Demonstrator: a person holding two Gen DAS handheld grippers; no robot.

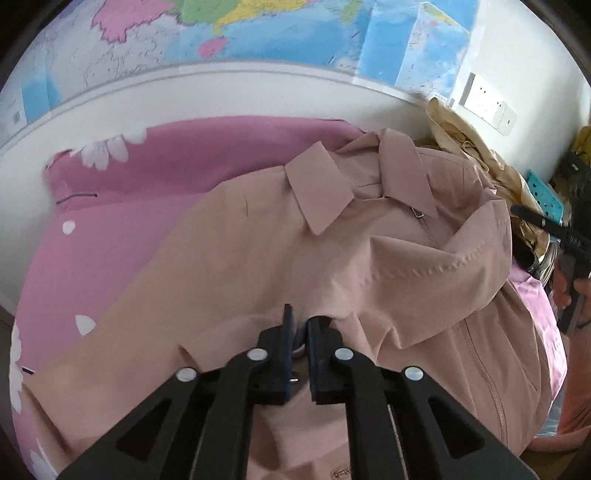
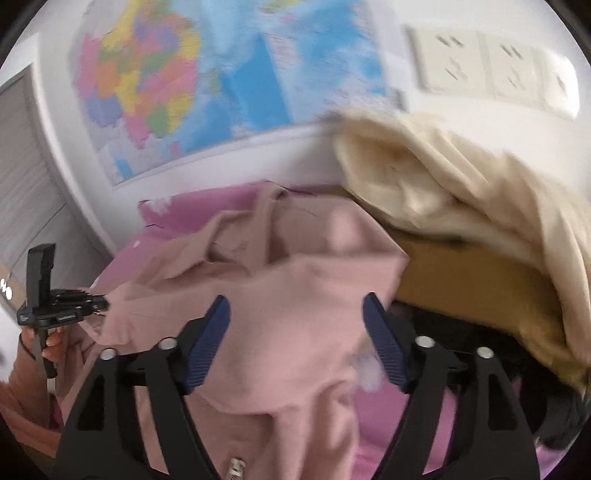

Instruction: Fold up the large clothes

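The left tongs [image 1: 300, 323] are drawn almost fully together, their dark blue pads [image 1: 289, 334] nearly meeting at the fabric of the dusty-pink jacket [image 1: 280, 251]. A small fold of that cloth bunches up right at the tips, though whether it is truly pinched between them cannot be told. In the right wrist view the left tongs [image 2: 96, 303] show from the side at the jacket's left edge, held by a hand [image 2: 44, 341].

The right tongs [image 2: 297, 325] stand wide apart, blue ribbed pads [image 2: 207, 341] spread, with nothing pressed between them; they hang over the jacket's near part, and the picture here is blurred. In the left wrist view they appear only as a dark shape at the far right edge [image 1: 535, 219].

The jacket lies spread, front up, on a pink bedsheet [image 1: 122, 229] printed with white flowers. Its collar [image 1: 321, 188] points toward the wall and the zip [image 1: 430, 232] runs down the middle, with one side folded over in a raised ridge.

Beside the jacket on the right sits a heap of cream cloth [image 2: 461, 192] over something mustard-brown [image 2: 472, 280]. Behind, a coloured map [image 1: 258, 33] hangs on the white wall, with wall sockets [image 2: 491, 70] to its right.
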